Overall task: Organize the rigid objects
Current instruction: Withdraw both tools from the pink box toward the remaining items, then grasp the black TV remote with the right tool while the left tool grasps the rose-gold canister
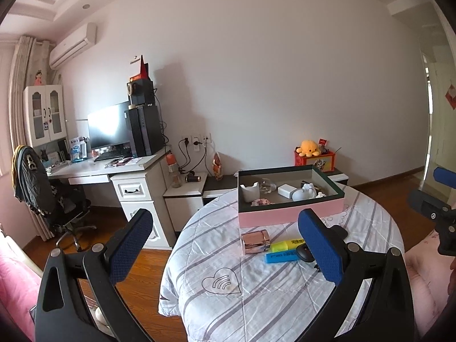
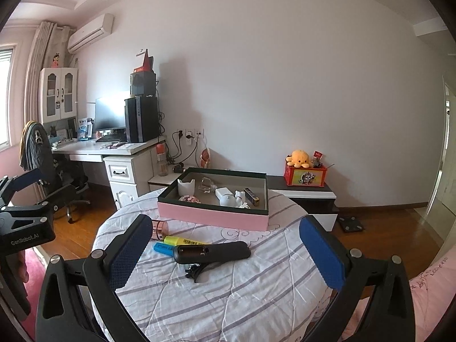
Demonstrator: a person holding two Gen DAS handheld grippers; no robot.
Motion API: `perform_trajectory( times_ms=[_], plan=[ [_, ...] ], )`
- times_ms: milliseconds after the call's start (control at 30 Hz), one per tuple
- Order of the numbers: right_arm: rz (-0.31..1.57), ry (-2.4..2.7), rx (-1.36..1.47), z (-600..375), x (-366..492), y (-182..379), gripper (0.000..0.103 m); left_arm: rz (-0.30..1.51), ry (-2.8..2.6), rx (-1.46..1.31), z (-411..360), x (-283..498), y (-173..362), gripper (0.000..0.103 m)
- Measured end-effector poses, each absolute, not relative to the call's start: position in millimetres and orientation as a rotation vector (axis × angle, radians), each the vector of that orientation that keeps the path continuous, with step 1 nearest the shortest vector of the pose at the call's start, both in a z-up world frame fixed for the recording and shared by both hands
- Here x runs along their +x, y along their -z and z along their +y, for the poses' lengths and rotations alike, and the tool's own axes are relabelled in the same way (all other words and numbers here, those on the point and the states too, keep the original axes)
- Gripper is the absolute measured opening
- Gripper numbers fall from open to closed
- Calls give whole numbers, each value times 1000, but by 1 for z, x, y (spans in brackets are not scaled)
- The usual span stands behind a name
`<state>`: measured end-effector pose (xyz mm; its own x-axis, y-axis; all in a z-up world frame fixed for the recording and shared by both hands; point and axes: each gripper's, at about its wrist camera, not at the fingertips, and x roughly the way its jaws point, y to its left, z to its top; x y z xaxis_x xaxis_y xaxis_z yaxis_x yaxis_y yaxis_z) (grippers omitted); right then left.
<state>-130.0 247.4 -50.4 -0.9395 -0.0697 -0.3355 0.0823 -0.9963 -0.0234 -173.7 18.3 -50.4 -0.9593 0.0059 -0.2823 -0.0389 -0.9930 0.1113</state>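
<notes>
While both grippers are held above the near edge of the quilt-covered tabletop (image 2: 228, 299), nothing is gripped by either. The left gripper (image 1: 225, 245) is seen with its jaws spread wide and empty; the right gripper (image 2: 225, 245) likewise has its jaws fully released. Between and just beyond the right jaws, a black remote (image 2: 212, 252) is laid flat, with a black hair clip (image 2: 196, 272) touching its near side. A yellow highlighter (image 2: 185, 240), a blue highlighter (image 2: 164, 249) and a rose-gold case (image 1: 255, 241) are found by the left pad. Farther ahead, the pink box (image 2: 213, 216) is set, already holding small items.
</notes>
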Motion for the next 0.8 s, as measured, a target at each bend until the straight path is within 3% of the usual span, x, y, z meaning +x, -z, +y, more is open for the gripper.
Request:
perform_trajectory(
  times_ms=[333, 800],
  plan=[
    [71, 2997, 649, 242, -152, 76, 103, 163, -3052, -554, 12, -194, 73, 103],
    [74, 2825, 1107, 219, -240, 186, 103, 196, -2957, -825, 8, -246, 135, 103]
  ],
)
